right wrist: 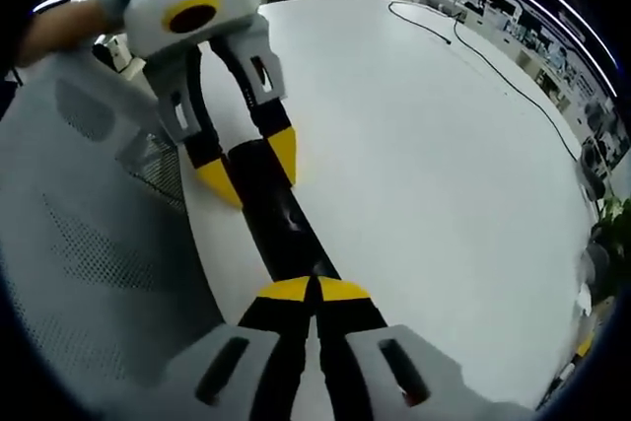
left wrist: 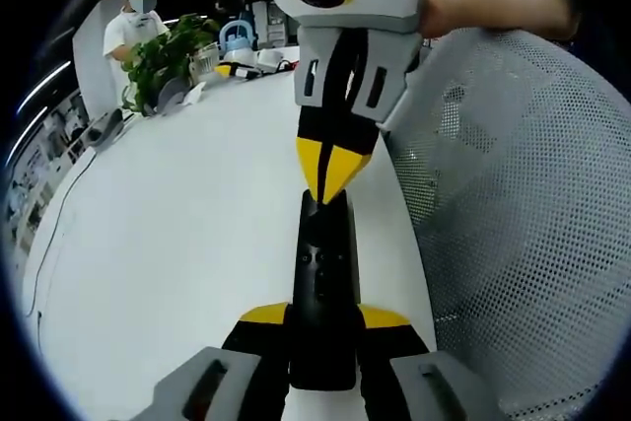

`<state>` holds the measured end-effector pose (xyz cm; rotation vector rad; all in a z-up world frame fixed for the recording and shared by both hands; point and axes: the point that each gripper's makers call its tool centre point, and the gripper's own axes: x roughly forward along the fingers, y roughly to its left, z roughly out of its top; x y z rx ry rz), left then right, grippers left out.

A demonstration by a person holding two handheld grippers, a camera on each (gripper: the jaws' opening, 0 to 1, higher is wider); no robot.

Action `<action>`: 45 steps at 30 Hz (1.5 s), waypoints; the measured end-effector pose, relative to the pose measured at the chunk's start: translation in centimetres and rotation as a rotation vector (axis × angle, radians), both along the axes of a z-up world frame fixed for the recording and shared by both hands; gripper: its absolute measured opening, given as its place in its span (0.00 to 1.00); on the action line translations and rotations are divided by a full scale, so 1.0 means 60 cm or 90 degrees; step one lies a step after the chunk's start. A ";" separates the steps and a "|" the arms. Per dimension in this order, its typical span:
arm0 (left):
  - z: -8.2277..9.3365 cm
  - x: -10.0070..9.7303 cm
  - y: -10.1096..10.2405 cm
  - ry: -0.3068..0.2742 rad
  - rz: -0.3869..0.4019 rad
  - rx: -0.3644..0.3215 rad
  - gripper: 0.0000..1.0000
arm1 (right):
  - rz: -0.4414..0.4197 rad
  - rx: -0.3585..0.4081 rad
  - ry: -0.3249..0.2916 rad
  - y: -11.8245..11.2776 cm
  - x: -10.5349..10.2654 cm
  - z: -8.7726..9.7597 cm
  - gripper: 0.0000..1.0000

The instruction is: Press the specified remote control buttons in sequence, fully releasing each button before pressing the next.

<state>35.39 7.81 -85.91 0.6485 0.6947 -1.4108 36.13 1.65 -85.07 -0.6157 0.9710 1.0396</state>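
Note:
A slim black remote (left wrist: 324, 273) lies lengthwise near the edge of the white table (left wrist: 177, 244). My left gripper (left wrist: 325, 318) is shut on its near end, one yellow tip on each side. My right gripper (left wrist: 333, 173) comes in from the top of the left gripper view, its yellow tips shut together and touching the remote's far end. In the right gripper view the same shut tips (right wrist: 314, 290) rest on the remote (right wrist: 284, 216), and the left gripper (right wrist: 251, 167) clamps it further along. The buttons under the tips are hidden.
A white mesh chair back (left wrist: 523, 224) stands close beside the table edge. At the far end are a potted plant (left wrist: 163, 61), small clutter and a person (left wrist: 133, 27). A black cable (right wrist: 473, 46) runs along the table. A bare arm (left wrist: 493, 7) holds the right gripper.

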 end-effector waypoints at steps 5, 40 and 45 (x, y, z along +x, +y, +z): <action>0.000 0.000 0.000 0.000 -0.001 -0.001 0.25 | 0.000 0.001 -0.002 0.000 0.000 0.000 0.00; 0.001 -0.001 0.000 0.001 -0.001 -0.005 0.25 | 0.018 0.027 -0.005 0.022 -0.001 0.001 0.00; 0.001 -0.001 0.000 0.001 -0.001 -0.005 0.26 | 0.035 0.027 -0.014 0.023 -0.001 0.001 0.00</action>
